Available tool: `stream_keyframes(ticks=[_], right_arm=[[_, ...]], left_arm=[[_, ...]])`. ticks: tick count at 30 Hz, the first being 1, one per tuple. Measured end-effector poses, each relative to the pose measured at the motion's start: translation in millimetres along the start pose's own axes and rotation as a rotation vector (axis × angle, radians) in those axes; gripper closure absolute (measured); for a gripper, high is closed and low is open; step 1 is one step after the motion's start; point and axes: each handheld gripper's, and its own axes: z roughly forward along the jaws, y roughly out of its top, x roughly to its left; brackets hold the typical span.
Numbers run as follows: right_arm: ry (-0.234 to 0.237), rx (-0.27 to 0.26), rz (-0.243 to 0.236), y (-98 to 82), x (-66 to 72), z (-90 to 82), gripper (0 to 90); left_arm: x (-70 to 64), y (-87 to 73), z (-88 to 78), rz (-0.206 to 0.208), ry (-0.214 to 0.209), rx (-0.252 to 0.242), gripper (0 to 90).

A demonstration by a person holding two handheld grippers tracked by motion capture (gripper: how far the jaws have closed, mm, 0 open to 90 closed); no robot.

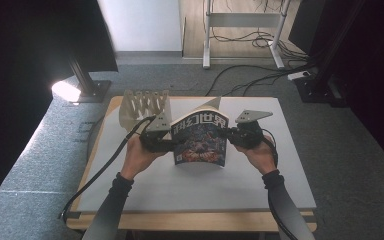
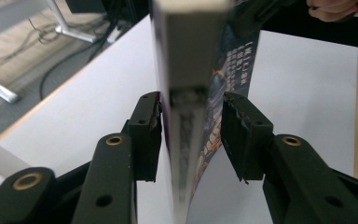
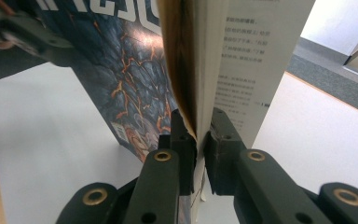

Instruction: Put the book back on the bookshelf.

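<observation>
Book (image 1: 201, 140) held upright off table (image 1: 195, 185); right gripper (image 3: 196, 140) clamped on pages; left gripper (image 2: 191, 135) apart around spine. Right clamp should be kept firm while left regrips squarely.

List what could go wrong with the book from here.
1. The left gripper has its jaws apart around the book, with a gap beside the right pad, so that side may slip or swing.
2. The right gripper is clamped on only a few pages at the edge; they could crease or tear under the book's weight.
3. The book stands upright near the rack and could tip over.
</observation>
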Motion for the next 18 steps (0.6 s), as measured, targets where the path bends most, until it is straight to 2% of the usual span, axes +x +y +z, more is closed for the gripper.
stream_keyframes(ticks=[4, 5, 6, 8, 9, 11, 12, 16, 18], right_arm=[[0.013, -0.002, -0.002, -1.3, 0.0, -1.3, 80.2], [0.009, -0.001, -0.002, -2.0, -0.2, -2.1, 79.8], [0.009, -0.001, -0.002, -2.0, -0.2, -2.1, 79.8], [0.007, 0.001, -0.001, -2.9, -1.1, -3.0, 79.3], [0.010, 0.000, -0.001, -3.4, -1.7, -3.4, 79.1], [0.010, -0.001, 0.002, -4.2, -1.9, -4.2, 77.0], [-0.001, -0.001, 0.005, -5.0, -1.8, -4.9, 75.1], [-0.020, -0.018, 0.034, -10.5, -5.3, -10.2, 67.0], [-0.042, -0.018, 0.055, -15.2, -8.5, -13.9, 61.9]], left_arm=[[5.3, 1.2, 11.2, -0.006, 0.001, 0.032, 60.9], [5.8, 1.3, 11.9, -0.009, 0.004, 0.032, 66.9], [6.5, 1.5, 11.9, -0.015, 0.004, 0.032, 66.9], [7.9, 2.0, 10.3, -0.027, -0.006, 0.029, 78.7], [7.7, 2.4, 9.5, -0.028, -0.009, 0.032, 80.7], [2.5, 2.1, 8.5, 0.002, 0.022, 0.027, 82.1], [1.8, 1.9, 7.5, 0.009, 0.017, 0.025, 82.3], [0.7, 0.4, -0.6, 0.012, 0.006, 0.025, 82.5], [2.5, -1.4, -4.6, -0.009, -0.007, 0.028, 82.6]])
